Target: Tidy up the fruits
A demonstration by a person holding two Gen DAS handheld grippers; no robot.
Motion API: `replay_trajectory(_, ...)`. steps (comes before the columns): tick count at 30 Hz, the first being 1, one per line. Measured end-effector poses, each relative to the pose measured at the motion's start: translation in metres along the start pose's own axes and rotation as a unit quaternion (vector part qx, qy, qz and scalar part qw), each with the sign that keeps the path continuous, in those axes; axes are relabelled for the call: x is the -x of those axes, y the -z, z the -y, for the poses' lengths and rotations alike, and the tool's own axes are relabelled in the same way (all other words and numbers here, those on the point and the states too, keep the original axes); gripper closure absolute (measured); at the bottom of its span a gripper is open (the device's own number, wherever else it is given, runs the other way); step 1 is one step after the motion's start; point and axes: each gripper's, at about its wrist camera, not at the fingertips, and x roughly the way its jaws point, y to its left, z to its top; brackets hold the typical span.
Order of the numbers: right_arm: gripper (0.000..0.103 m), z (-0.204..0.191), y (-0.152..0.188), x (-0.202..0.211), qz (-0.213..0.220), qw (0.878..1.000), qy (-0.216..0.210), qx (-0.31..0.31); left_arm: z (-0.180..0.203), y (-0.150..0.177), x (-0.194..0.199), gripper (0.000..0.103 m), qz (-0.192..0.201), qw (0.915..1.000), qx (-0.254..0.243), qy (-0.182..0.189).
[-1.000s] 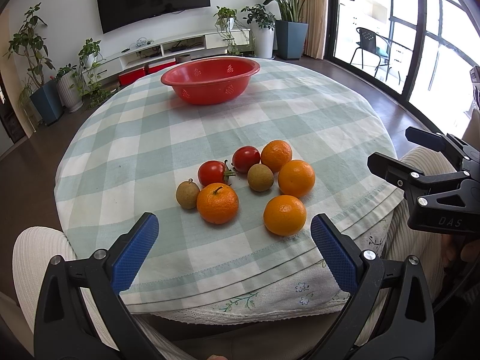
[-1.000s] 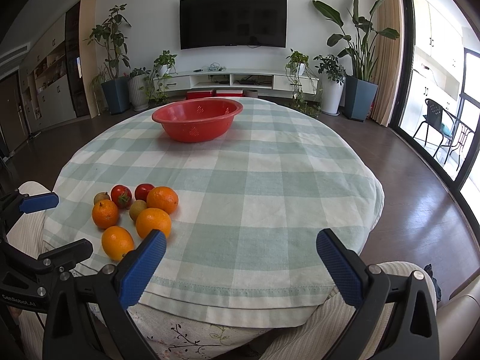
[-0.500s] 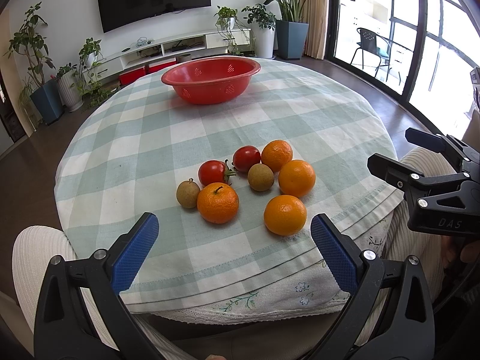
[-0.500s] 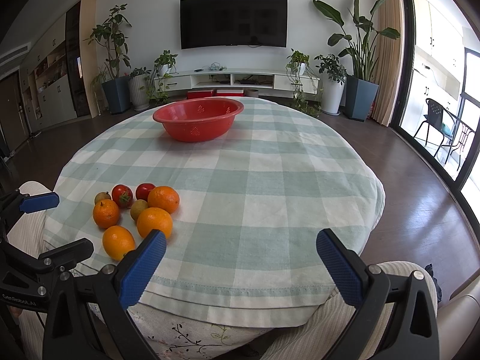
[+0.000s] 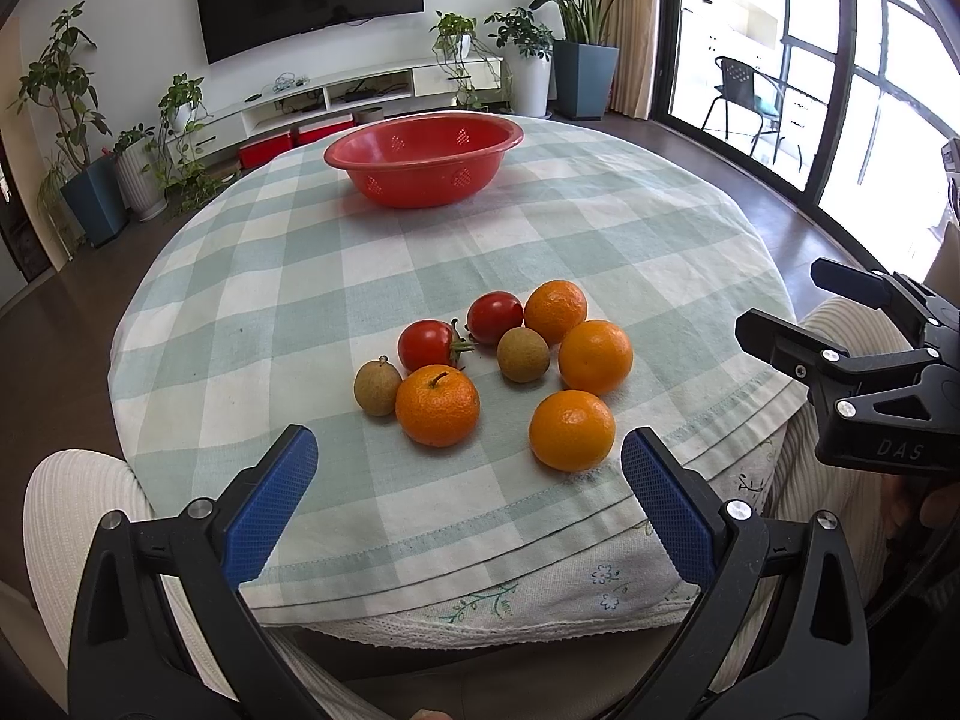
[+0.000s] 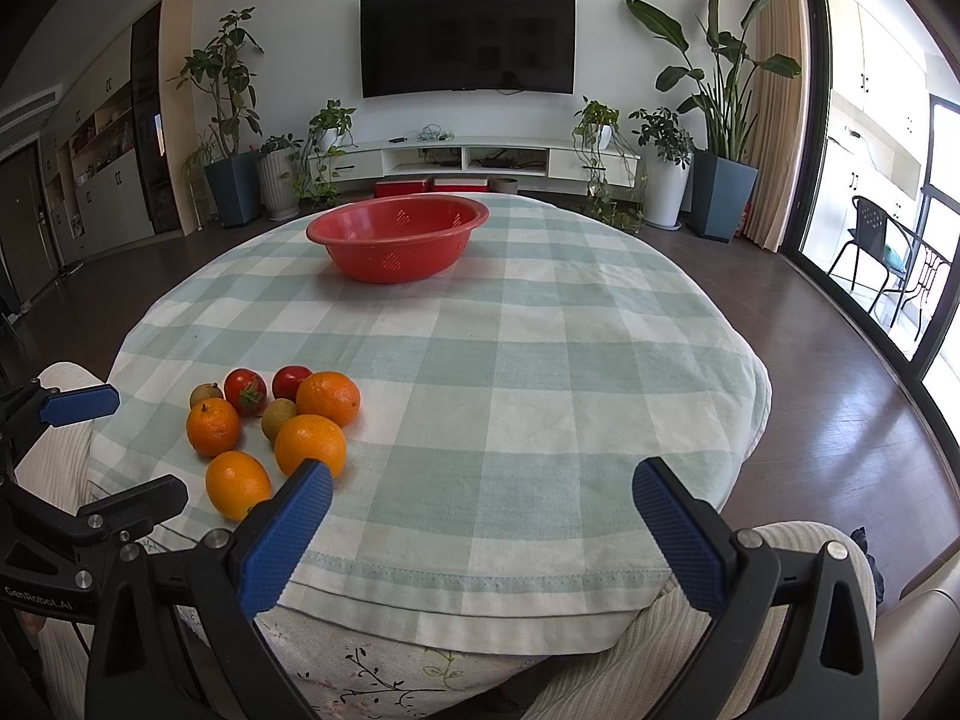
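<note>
I see a round checked-cloth counter (image 6: 540, 360) in a living room; oranges (image 5: 437, 405), tomatoes (image 5: 427, 345) clustered; both hand-held grippers, left (image 5: 468, 498) and right (image 6: 483, 531), gape wide, empty.

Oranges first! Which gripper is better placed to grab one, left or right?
Probably the left gripper: it is open, with the nearest orange just ahead of it. The right gripper, also open, faces bare tablecloth, with the fruit off to its left.

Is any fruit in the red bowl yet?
No, the red bowl looks empty, and all the fruit, oranges included, lies on the tablecloth nearer the grippers.
</note>
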Motion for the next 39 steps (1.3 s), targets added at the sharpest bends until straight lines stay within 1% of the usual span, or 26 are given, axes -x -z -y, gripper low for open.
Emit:
replay_trajectory(22, 0.0, -0.002, 0.0, -0.001, -0.001, 1.0, -0.003, 0.002, -0.001, 0.0, 0.0, 0.0, 0.0, 1.0, 0.002, 0.001)
replay_trajectory(25, 0.0, -0.015, 0.0, -0.003, -0.002, 1.0, -0.008, 0.003, -0.004, 0.001, 0.001, 0.0, -0.002, 1.0, 0.004, 0.003)
replay_trajectory(29, 0.001, -0.015, -0.003, 0.0, -0.003, 1.0, -0.019, 0.002, -0.008, 0.002, -0.001, 0.0, -0.007, 0.9999, 0.012, 0.006)
replay_trajectory(31, 0.001, -0.008, -0.002, -0.001, -0.006, 1.0, -0.028, -0.002, -0.009, 0.002, -0.002, 0.0, -0.009, 0.9998, 0.016, 0.008)
replay_trajectory(35, 0.008, -0.013, -0.006, -0.005, -0.015, 0.998, -0.054, -0.005, -0.013, 0.002, -0.009, 0.0, -0.016, 0.9995, 0.025, 0.012)
replay_trajectory(37, 0.009, -0.019, -0.007, -0.007, -0.017, 0.998, -0.059, 0.003, -0.014, 0.002, -0.01, 0.0, -0.018, 0.9994, 0.027, 0.012)
replay_trajectory(39, 0.015, -0.026, -0.008, -0.01, -0.02, 0.998, -0.066, 0.011, -0.015, 0.003, -0.012, 0.0, -0.02, 0.9993, 0.03, 0.013)
